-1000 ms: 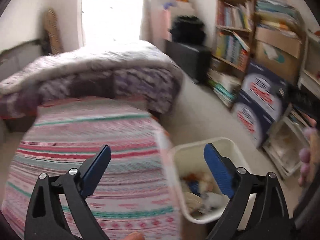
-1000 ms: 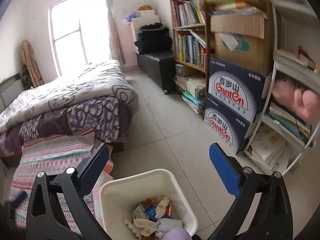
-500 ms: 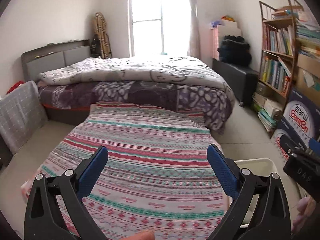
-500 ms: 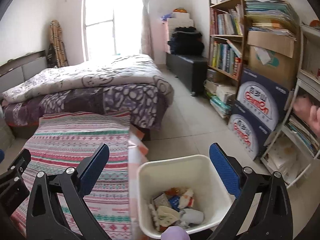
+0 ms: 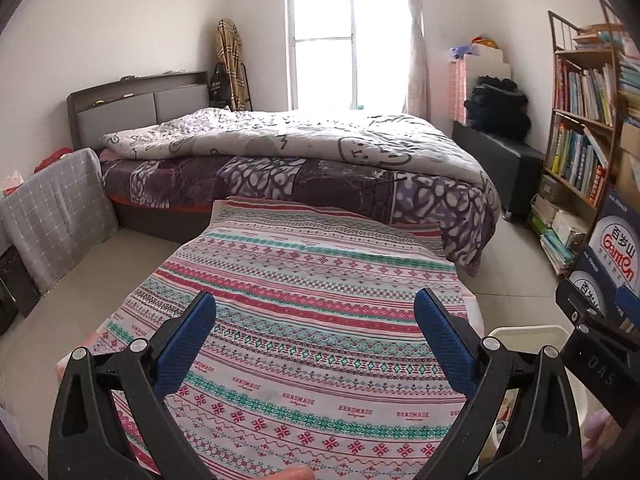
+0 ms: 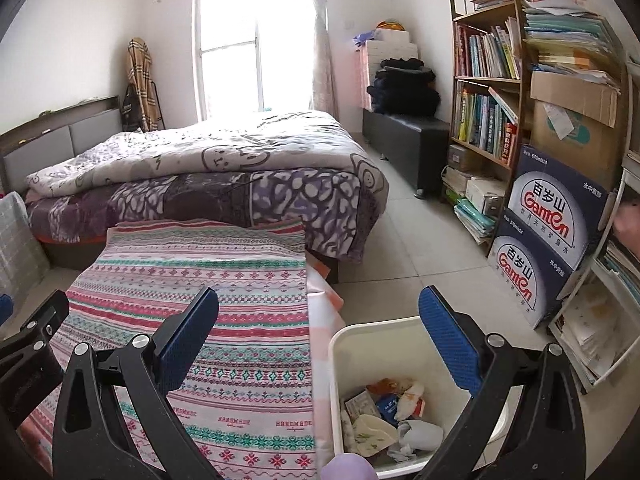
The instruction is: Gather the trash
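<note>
The jaws of both grippers, left gripper [image 5: 314, 340] and right gripper [image 6: 318, 340], are released and carry nothing. Since a second ago the left one has swung away from the white bin [image 6: 376, 344] to the striped desk cloth [image 5: 312, 280], which looks bare, so collecting seems finished. Only the right view shows the trash [image 6: 388, 412] inside the bin, near right.

Black grippers [image 5: 314, 344] (silver screws), blue textured pads [image 5: 186, 338]
</note>
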Tool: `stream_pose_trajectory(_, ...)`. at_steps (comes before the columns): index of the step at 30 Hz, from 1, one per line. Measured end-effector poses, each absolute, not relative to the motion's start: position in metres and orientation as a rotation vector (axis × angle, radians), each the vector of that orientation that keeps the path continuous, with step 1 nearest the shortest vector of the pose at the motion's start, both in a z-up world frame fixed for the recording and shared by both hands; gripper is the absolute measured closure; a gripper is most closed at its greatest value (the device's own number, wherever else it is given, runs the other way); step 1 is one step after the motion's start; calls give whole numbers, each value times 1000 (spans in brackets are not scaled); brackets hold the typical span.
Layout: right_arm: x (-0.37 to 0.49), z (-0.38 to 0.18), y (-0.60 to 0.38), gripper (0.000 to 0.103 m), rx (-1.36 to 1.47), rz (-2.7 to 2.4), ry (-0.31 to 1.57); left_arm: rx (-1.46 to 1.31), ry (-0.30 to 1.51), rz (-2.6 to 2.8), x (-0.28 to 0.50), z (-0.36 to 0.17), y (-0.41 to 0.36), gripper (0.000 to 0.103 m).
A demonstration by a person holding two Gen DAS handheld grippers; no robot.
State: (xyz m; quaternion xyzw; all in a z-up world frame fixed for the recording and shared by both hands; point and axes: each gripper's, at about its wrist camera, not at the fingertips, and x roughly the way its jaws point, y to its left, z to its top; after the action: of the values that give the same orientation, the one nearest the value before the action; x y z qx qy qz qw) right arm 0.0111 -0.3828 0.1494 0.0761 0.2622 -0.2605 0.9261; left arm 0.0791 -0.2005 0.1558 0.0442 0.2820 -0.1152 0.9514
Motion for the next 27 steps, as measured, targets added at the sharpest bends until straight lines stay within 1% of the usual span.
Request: stream_pose_trajectory(27,9,147,-381,7,145,-517,541,96,602,-218,87,149,-199,7)
